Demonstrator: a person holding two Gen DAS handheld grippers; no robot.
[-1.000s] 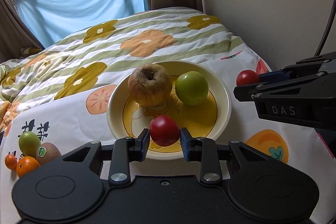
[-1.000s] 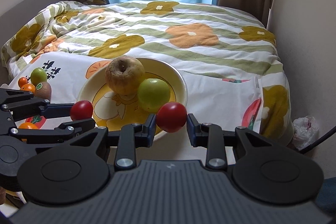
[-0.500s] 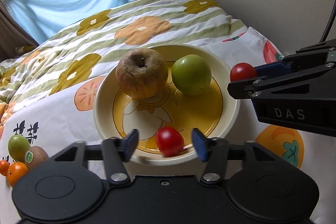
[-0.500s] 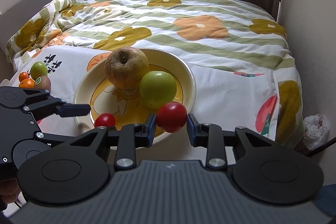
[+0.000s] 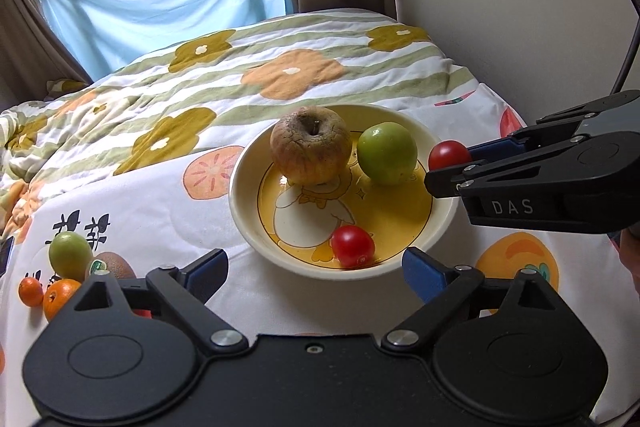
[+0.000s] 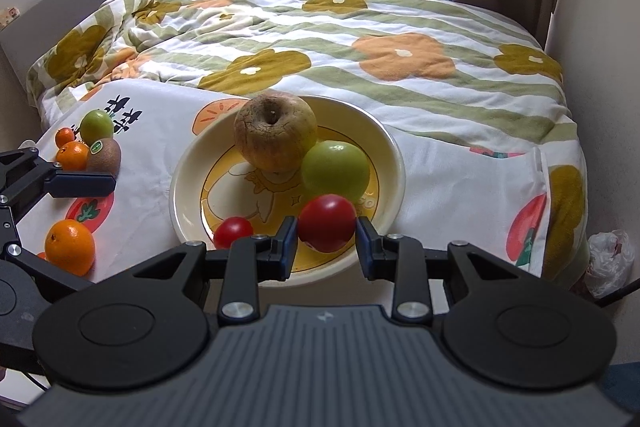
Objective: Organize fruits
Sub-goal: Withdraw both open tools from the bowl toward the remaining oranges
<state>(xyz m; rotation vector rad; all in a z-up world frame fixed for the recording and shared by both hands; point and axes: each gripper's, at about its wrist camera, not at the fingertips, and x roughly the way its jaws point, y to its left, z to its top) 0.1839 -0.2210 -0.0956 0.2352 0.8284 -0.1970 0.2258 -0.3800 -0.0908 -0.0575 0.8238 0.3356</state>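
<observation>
Near the bed's left edge lie a small green fruit [image 6: 96,126], a kiwi [image 6: 105,155] and oranges [image 6: 69,247]. The left gripper [image 5: 316,273] stands wide, jaws opening, nothing between them; one red tomato [image 5: 353,246] rests in the plate [image 5: 248,227] beside a wrinkled apple [image 5: 311,151] and green apple [image 5: 387,158]. The right gripper [image 6: 327,241] clamps a second tomato [image 6: 327,223] over the plate's near rim.
</observation>
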